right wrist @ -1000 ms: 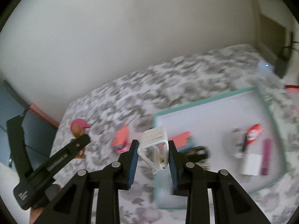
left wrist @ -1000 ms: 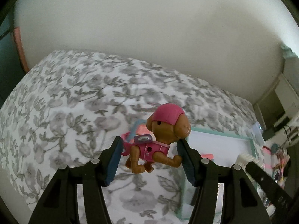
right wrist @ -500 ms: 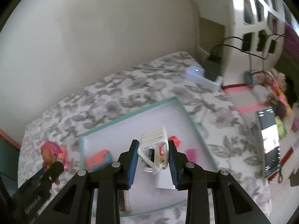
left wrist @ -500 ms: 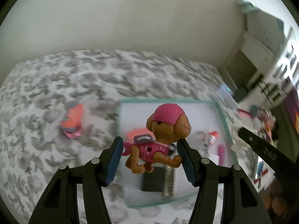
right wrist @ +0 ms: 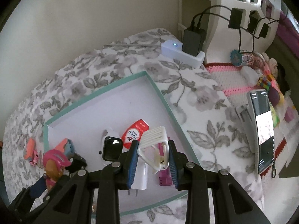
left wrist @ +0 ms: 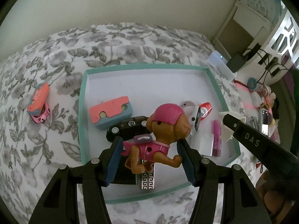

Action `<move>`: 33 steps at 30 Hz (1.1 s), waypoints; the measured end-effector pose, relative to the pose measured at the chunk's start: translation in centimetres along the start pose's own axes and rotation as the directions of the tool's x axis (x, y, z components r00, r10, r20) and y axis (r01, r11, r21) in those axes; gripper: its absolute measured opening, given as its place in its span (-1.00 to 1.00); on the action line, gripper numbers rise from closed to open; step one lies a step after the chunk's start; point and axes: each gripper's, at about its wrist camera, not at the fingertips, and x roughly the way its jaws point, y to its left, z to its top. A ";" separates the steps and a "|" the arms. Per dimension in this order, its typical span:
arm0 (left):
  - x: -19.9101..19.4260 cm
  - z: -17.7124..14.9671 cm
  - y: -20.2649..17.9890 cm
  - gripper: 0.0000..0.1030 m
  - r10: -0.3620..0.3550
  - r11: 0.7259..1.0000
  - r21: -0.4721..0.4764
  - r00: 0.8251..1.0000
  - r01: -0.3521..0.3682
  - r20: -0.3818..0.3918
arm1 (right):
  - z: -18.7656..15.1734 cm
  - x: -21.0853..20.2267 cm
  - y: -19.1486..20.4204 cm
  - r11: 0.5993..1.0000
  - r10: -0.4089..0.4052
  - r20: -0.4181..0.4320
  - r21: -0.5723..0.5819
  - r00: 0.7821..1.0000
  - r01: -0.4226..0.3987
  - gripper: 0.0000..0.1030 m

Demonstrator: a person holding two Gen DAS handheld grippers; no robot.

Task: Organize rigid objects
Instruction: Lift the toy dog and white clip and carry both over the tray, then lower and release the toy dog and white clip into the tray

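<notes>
Soft, even daylight fills both fisheye views, with no hard glare. The teal-rimmed tray (left wrist: 85, 85) floor reads pale lilac-white, and objects on it cast only faint, short shadows. Both frames are sharp in the middle; the floral bedspread (left wrist: 46, 59) bends and softens toward the edges, where a black vignette closes the corners. At right, the phone (right wrist: 263, 128) screen glows bright, and a small blue indicator shines on the white box (right wrist: 174, 51).

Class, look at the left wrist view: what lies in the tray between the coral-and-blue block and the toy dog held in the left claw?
A black toy car lies between the coral-and-blue block and the toy dog, inside the tray, seen in the left wrist view.
</notes>
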 end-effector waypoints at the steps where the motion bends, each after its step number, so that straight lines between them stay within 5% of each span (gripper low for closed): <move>1: 0.1 0.0 0.0 0.19 0.001 1.000 0.000 1.000 -0.001 -0.003 | -0.1 0.2 0.1 1.000 -0.003 -0.006 -0.004 1.000 0.003 -0.37; 13: 0.5 0.0 0.0 0.22 0.011 1.000 0.011 1.000 -0.010 -0.029 | -0.6 1.4 0.7 0.999 -0.032 -0.050 -0.040 0.998 0.030 -0.32; 17: 0.1 0.1 0.3 0.23 0.013 1.000 0.004 1.000 -0.013 -0.020 | -0.6 1.2 1.2 0.998 -0.043 -0.043 -0.057 0.998 0.040 0.05; 23: -0.8 0.6 1.6 0.35 0.036 0.999 -0.041 0.999 -0.035 0.011 | -0.4 -0.1 2.3 0.996 -0.031 -0.004 -0.088 1.000 0.031 0.22; 33: -3.0 1.4 7.0 0.42 0.134 0.975 -0.192 0.987 -0.114 0.095 | -0.9 -1.7 5.7 0.985 0.103 0.034 -0.143 0.994 -0.097 0.53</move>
